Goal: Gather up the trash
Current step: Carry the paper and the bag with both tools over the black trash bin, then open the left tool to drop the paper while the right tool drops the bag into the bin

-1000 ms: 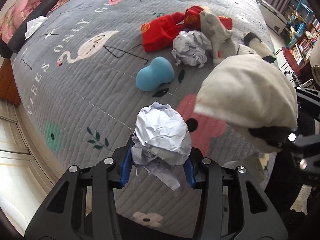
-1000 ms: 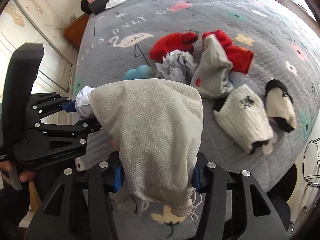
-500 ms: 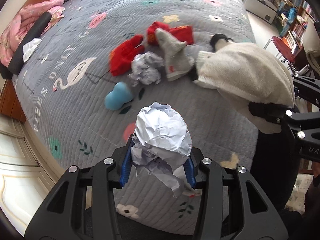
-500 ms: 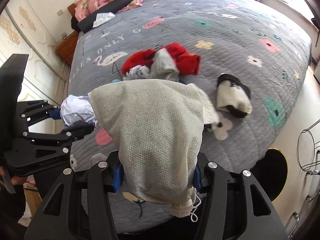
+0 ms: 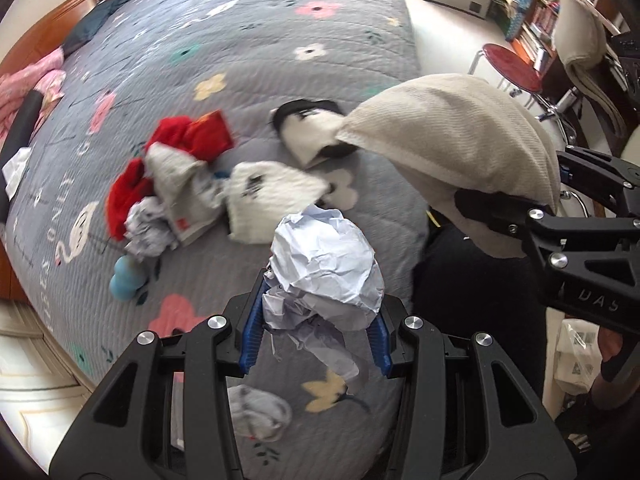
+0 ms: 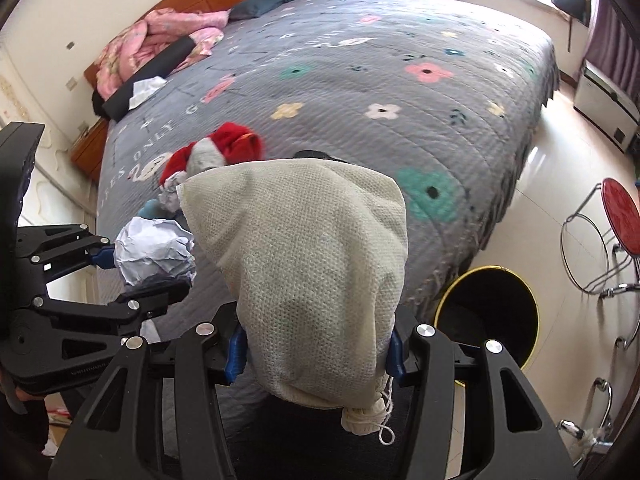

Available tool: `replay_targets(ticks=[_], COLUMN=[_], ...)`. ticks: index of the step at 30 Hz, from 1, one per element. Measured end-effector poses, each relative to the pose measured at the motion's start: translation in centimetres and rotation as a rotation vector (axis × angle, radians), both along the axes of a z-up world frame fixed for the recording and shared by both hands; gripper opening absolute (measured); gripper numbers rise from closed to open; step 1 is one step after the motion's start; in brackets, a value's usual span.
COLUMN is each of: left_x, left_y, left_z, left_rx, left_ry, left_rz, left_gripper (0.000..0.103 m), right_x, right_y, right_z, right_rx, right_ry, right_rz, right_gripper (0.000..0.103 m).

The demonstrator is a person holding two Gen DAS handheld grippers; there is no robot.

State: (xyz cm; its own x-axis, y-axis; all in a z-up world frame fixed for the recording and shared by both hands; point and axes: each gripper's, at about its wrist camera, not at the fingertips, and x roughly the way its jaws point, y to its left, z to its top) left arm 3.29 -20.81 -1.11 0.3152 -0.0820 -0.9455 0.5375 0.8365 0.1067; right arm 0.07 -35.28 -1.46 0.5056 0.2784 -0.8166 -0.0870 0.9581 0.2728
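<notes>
Grippers sit side by side above the bed [image 6: 400, 92] edge. Left gripper [image 5: 316, 320] clamps a paper ball [image 5: 326, 264] at frame bottom. Right gripper [image 6: 314, 346] grips a cream cloth [image 6: 304, 264].

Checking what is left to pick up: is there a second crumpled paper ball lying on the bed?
Yes. A crumpled paper ball lies on the bed beside the red clothes.

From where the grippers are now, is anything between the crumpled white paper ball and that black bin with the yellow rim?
The crumpled white paper ball, held in the left gripper, has the right gripper and its cream knitted cloth between it and the black bin with the yellow rim. The bin's mouth looks open.
</notes>
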Motion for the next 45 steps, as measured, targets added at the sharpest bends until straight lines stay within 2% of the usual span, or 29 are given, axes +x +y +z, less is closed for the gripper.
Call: replay_targets(ticks=[12,25,26,28,29,30,32,37,39,42,43,45], left_x=[0.1,0.6,0.8,1.4,1.6,1.7,1.8,1.9,1.9,2.1,2.2,2.3], left_y=[-10.8,-22.4,-23.2,-24.3,-24.7,-25.3,-26.2,-26.9,-26.3,-25.0,-24.5,-23.6], left_z=[-1.0,-5.6,-6.0,-7.0,-7.4,-7.8,-8.4,-9.4,-9.3,-9.0,-8.9,-8.5], left_rx=[-0.001,-0.035,-0.05,-0.069,-0.072,-0.076,-0.059,-0.016,0.008,0.032,0.041,0.042], left_ry=[0.008,0.146,0.168,0.219,0.243,0.264,0.262,0.263,0.236,0.215,0.207,0.201], left_rz=[-0.137,-0.244,-0.244,-0.228,-0.225,-0.232,-0.229,-0.22,-0.206,-0.182,-0.168,-0.152], left_gripper=[0.044,0.044,0.046,0.058,0.07,0.074,0.085,0.086,0.086,0.09,0.09,0.09], right_x=[-2.5,-3.9,-3.7,-3.3,-3.2,-3.0,-2.5,-1.2,-0.6,0.2,0.5,0.9], right_y=[-9.7,-19.9,-20.4,-21.4,-21.8,-22.2,-22.9,-24.1,-24.3,-24.5,-24.5,-24.4], right_z=[-0.7,-3.1,-3.5,-4.2,-4.4,-4.7,-5.3,-6.9,-7.6,-8.8,-9.1,-9.5], right_rx=[0.005,0.02,0.026,0.033,0.029,0.024,0.023,0.022,0.031,0.016,0.003,-0.018], right_ry=[-0.007,0.023,0.027,0.043,0.048,0.054,0.065,0.102,0.119,0.146,0.149,0.171], right_rz=[-0.228,-0.416,-0.418,-0.422,-0.423,-0.424,-0.426,-0.421,-0.415,-0.424,-0.422,-0.428], right_gripper=[0.05,0.05,0.05,0.05,0.05,0.05,0.05,0.05,0.054,0.077,0.077,0.088])
